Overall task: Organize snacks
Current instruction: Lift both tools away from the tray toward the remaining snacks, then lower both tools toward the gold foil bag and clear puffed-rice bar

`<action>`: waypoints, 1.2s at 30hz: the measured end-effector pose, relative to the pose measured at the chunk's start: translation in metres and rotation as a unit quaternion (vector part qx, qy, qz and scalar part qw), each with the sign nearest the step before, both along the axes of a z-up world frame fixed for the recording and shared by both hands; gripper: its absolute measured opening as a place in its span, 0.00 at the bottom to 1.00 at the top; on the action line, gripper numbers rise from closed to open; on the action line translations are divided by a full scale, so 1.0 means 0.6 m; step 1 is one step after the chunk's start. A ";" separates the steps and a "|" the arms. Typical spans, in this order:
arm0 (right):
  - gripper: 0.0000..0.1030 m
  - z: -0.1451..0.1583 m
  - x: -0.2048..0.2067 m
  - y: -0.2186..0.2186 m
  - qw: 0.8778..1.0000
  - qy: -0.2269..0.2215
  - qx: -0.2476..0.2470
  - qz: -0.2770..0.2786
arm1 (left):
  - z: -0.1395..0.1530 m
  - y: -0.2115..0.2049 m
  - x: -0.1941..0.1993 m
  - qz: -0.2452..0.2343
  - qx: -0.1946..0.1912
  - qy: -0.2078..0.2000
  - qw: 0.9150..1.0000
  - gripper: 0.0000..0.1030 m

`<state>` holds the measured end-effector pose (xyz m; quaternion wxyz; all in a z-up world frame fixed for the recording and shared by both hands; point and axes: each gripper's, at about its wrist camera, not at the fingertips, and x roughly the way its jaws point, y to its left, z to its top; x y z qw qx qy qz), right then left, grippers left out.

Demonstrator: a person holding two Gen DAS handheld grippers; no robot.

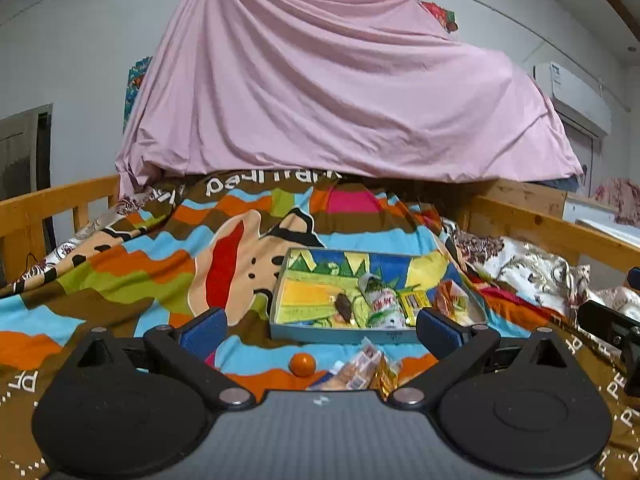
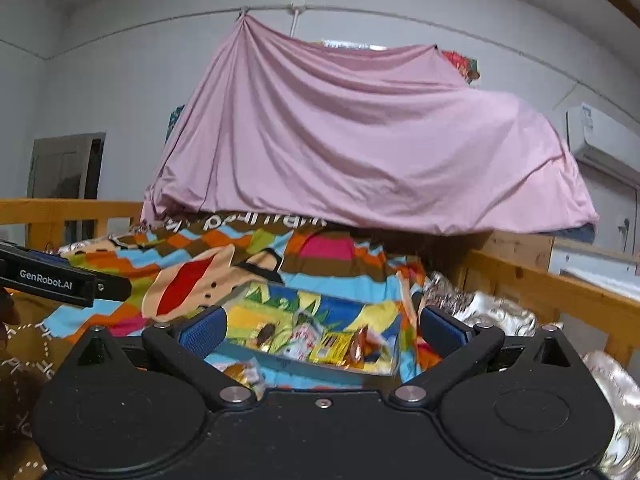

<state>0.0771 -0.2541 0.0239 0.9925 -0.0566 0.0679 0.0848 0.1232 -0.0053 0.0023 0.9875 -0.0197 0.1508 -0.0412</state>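
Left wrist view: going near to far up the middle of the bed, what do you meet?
Small orange ball and wrapped snack packets on the blanket → shallow blue tray holding snacks → draped pink sheet.

One tray (image 1: 280, 322) sits on the bed and holds four snacks: one dark piece (image 1: 343, 305), one bottle (image 1: 382, 302), one yellow packet (image 1: 416, 302), one orange packet (image 1: 450, 300). Before its near edge lie one orange ball (image 1: 303, 364) and two wrapped packets (image 1: 360, 370).
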 end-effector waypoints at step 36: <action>0.99 -0.132 0.176 0.029 0.961 0.270 -0.038 0.053 | -0.096 -0.003 0.081 -0.156 0.104 0.096 0.978 1.00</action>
